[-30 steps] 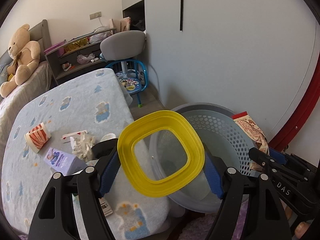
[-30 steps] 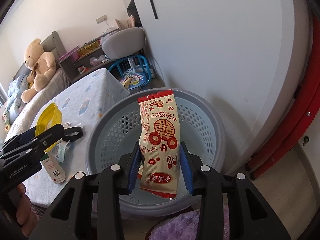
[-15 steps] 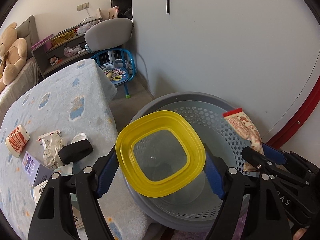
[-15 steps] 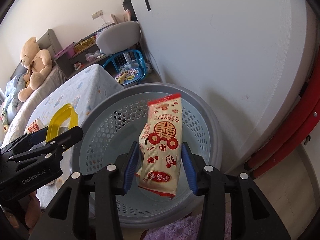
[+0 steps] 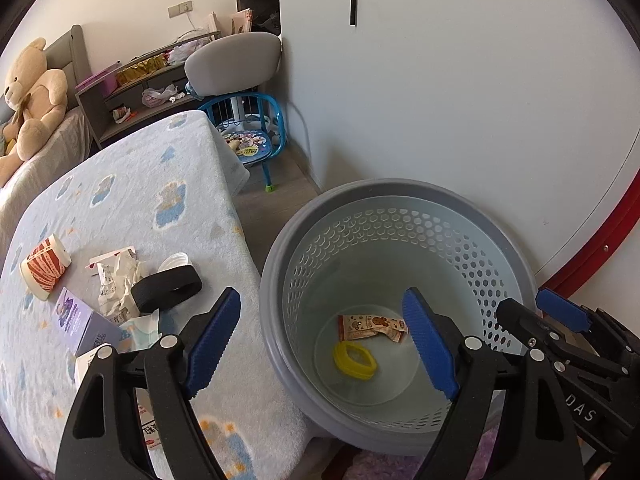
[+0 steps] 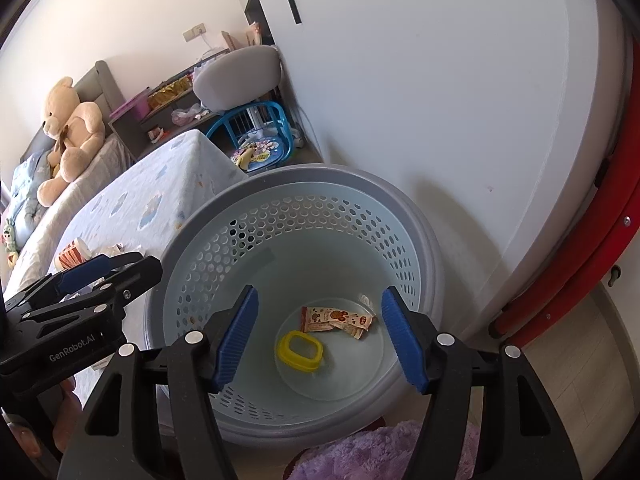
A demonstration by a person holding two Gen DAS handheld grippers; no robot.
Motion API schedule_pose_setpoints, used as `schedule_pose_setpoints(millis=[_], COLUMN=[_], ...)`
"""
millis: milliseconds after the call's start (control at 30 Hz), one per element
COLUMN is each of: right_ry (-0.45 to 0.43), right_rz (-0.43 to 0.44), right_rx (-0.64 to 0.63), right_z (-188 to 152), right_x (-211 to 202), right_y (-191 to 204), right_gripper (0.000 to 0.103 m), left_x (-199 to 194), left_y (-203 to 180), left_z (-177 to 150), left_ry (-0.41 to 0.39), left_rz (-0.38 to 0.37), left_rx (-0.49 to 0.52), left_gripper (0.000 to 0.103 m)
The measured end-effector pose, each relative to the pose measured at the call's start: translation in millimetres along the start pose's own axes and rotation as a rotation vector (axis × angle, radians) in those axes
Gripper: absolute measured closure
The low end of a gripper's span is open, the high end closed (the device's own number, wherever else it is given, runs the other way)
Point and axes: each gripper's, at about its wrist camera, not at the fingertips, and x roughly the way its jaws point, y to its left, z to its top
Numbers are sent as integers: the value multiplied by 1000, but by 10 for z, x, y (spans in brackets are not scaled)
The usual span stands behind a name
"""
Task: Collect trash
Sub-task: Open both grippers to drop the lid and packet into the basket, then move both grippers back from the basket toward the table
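Both wrist views look down into the basket (image 5: 400, 192).

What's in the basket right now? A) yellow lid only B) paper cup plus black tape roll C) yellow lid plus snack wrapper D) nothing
C: the yellow lid and the snack wrapper both lie on the bottom of the basket, close together, while the left gripper and right gripper are open and hold nothing.
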Motion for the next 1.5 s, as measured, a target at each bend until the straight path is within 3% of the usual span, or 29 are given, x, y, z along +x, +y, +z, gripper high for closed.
schedule_pose_setpoints(millis=[500,800,1200,1500], right_ry=[30,-6,-40,-20], right_rz=[35,37,65,97], right_rx=[-37,-61,-52,-103], right_z=[-46,13,-51,-167], right_x=[-17,-151,-217,-233], right_y=[191,402,772,1102], right_gripper=[37,33,33,32], left_x=[-191,-392,-618,-783], left_y=[175,380,830,1330], left_z=[-168,-232,-404,-574], left_ry=[-15,-44,-56,-73], left_rz=[27,14,34,85], left_rx=[-42,-63,-83,-177], left_gripper=[23,23,23,23])
